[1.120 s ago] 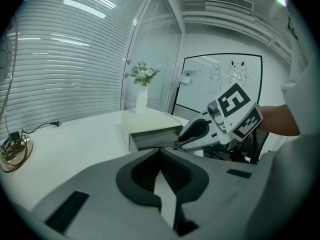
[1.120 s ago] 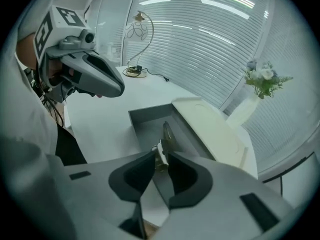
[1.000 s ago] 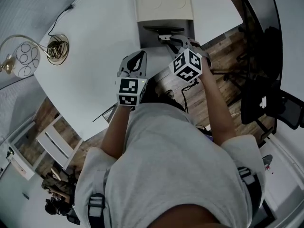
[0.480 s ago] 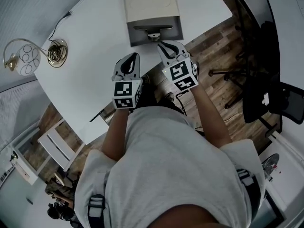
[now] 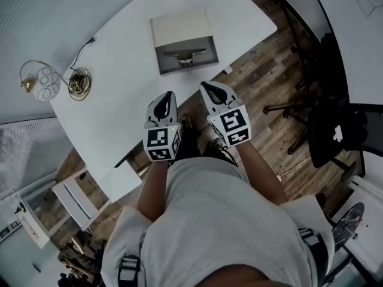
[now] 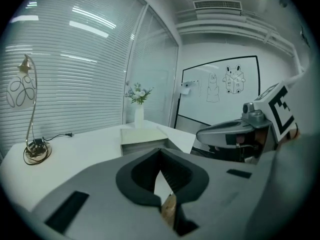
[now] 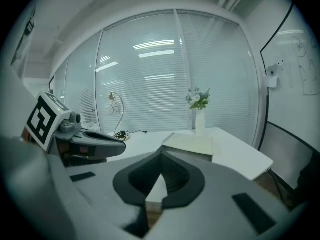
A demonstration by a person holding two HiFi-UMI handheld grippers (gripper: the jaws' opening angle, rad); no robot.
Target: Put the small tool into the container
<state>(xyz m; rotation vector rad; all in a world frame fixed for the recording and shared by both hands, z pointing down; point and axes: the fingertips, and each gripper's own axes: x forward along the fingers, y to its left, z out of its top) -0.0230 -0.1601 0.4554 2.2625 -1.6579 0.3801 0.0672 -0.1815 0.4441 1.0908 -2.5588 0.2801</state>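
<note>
The small tool (image 5: 184, 54) lies in the grey open tray of the container (image 5: 179, 26), which sits on the white table (image 5: 114, 106). The tool's long axis runs side to side along the tray's front edge, its right end tipped slightly away from the person; it is too small to tell the head from the handle. Both grippers are held near the person's body, well apart from the container. The left gripper (image 5: 166, 95) has its jaws together with nothing between them. The right gripper (image 5: 206, 85) has just closed its jaws, and they too are empty.
</note>
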